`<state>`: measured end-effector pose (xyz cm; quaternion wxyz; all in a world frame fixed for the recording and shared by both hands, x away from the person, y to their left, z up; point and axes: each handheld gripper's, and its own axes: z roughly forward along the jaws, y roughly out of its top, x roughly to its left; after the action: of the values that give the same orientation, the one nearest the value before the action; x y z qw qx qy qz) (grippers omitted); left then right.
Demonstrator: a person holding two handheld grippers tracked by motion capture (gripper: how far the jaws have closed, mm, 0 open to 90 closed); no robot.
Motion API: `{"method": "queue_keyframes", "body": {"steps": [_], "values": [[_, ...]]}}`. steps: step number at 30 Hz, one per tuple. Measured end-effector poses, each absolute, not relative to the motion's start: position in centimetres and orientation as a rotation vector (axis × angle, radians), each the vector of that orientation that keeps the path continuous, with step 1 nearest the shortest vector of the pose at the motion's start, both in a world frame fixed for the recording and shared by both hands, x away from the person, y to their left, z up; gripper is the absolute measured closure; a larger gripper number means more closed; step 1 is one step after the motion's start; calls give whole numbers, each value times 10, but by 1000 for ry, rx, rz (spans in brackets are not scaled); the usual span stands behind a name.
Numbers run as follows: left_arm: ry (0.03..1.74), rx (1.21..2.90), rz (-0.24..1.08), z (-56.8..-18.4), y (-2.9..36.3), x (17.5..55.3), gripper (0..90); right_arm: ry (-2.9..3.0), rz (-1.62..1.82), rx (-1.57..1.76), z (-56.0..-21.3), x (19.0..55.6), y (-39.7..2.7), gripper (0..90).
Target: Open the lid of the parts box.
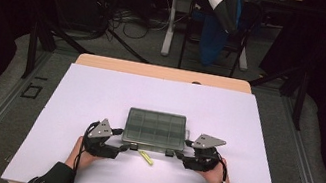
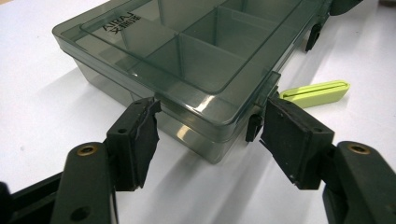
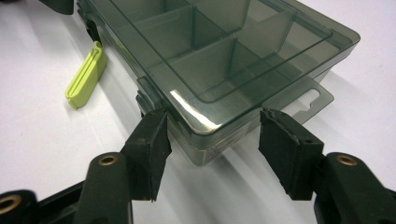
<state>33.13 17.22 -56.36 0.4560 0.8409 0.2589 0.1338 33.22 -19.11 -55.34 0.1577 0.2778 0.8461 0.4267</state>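
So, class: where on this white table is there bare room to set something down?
Free: the white tabletop behind the smoky translucent compartment box, and both side margins. Crowded: the front edge, where the left gripper, right gripper and lime-green plastic clip cluster.

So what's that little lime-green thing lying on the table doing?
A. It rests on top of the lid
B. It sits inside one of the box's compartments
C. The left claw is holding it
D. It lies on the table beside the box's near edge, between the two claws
D: the lime-green clip lies flat on the white table just in front of the box, between the left claw and the right claw, touched by neither.
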Motion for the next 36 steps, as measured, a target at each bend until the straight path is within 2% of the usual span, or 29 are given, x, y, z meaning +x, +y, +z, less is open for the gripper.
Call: {"method": "queue_keyframes", "body": {"steps": [12,14,18,36], "values": [[639,2087,330,-564,175,331,439,2424,1206,791,-556,331,-190,430],[630,2109,354,-564,175,330,465,2412,1211,798,-555,331,-191,402],[637,2118,368,-564,174,331,424,2403,1222,804,-555,331,-193,393],[643,2103,339,-564,174,331,478,2412,1213,802,-557,331,-189,417]]}}
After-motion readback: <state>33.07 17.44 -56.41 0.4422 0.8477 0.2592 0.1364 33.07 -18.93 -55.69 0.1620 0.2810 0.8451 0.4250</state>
